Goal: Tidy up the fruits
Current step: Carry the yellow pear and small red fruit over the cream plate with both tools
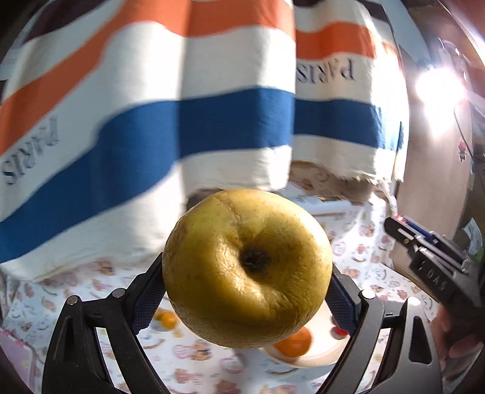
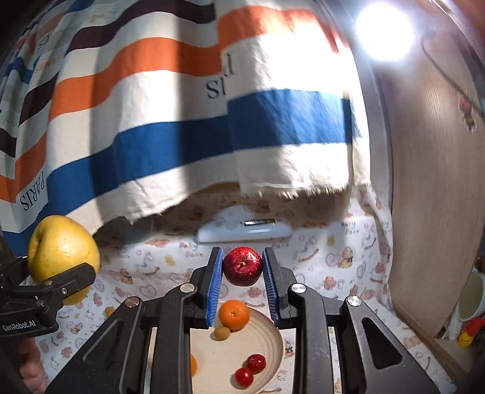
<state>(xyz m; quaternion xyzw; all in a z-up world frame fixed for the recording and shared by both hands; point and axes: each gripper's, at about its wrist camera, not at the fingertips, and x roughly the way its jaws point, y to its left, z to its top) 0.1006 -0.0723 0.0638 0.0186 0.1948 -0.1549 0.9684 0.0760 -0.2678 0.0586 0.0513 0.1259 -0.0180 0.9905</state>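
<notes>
Red apple point(image 2: 242, 266): sits between the blue pads point(image 2: 213, 288) of the right gripper point(image 2: 242, 269), lifted off the cloth. A sliver of gap shows on each side, so contact is likely but I cannot confirm a firm clamp.
Yellow fruit point(image 1: 247, 268): large, pear- or quince-like, clamped in the left gripper point(image 1: 247, 291); jaws closed on its flanks, calyx end facing the camera. In the right wrist view it is held up to the far left point(image 2: 62, 257).
Key relation: plate point(image 2: 272, 342) lies directly beneath and just behind the right jaws; the apple hangs over its far rim. Right hand is the nearer one to the plate; a short lowering should land it, by my judgement.
Plate contents: orange point(image 2: 234, 314), small tan fruit point(image 2: 222, 332), two small red fruits point(image 2: 251, 369), another orange partly hidden at the left edge.
Left hand route: plate lies below and right of its jaws point(image 1: 321, 354).
Loose fruit: a small orange one point(image 1: 168, 319) on the cloth below the left jaws.
Surface: printed bear-pattern tablecloth point(image 2: 333, 257), soft, slightly wrinkled.
Beyond jaws: white flat device point(image 2: 244, 232), then the striped hanging cloth point(image 2: 169, 133).
Room: bright lamp point(image 2: 385, 28) upper right, wooden panel point(image 2: 436, 181) on the right.
Risk: round fruit may roll on the crowded plate.
</notes>
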